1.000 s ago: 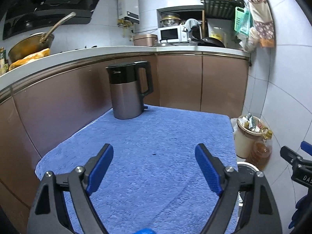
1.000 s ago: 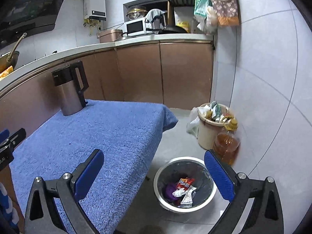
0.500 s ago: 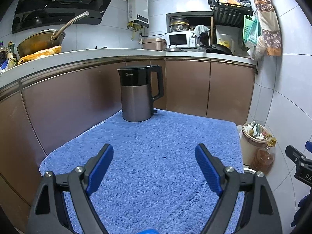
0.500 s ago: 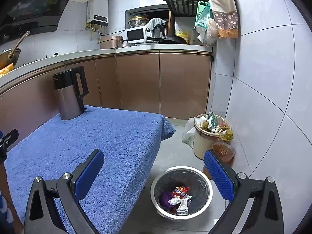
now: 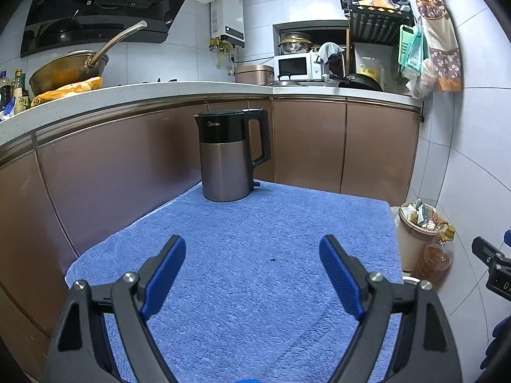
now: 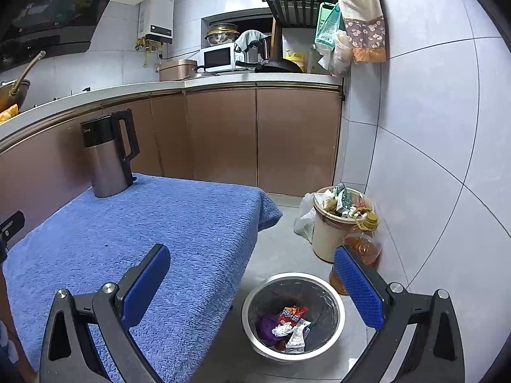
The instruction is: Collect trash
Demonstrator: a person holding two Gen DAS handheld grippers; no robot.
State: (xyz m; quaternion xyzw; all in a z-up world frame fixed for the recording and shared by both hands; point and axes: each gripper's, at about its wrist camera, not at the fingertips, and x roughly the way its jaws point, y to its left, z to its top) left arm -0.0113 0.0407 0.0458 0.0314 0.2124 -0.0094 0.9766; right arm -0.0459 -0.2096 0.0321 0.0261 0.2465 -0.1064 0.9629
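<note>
Right now my left gripper (image 5: 252,260) hangs above the desk (image 5: 242,229) with its blue pads spread wide and nothing between them. My right gripper (image 6: 252,274) is just as wide open and empty, with one finger over the desk's right edge and the other over the floor (image 6: 281,258). Only a dark kettle (image 5: 230,156) stands on the blue towel (image 6: 179,223) that covers the desk, upright at the far corner near the brown cupboards (image 6: 255,134). Down on the floor beside the desk sits a round metal bin (image 6: 293,316), and the trash (image 6: 287,325) lies inside it: a red wrapper, some purple scrap, crumpled white paper. Farther back, against the tiled wall, a cream bucket (image 6: 329,233) is heaped with rubbish, with a bottle of amber oil (image 6: 364,242) just beside it.
</note>
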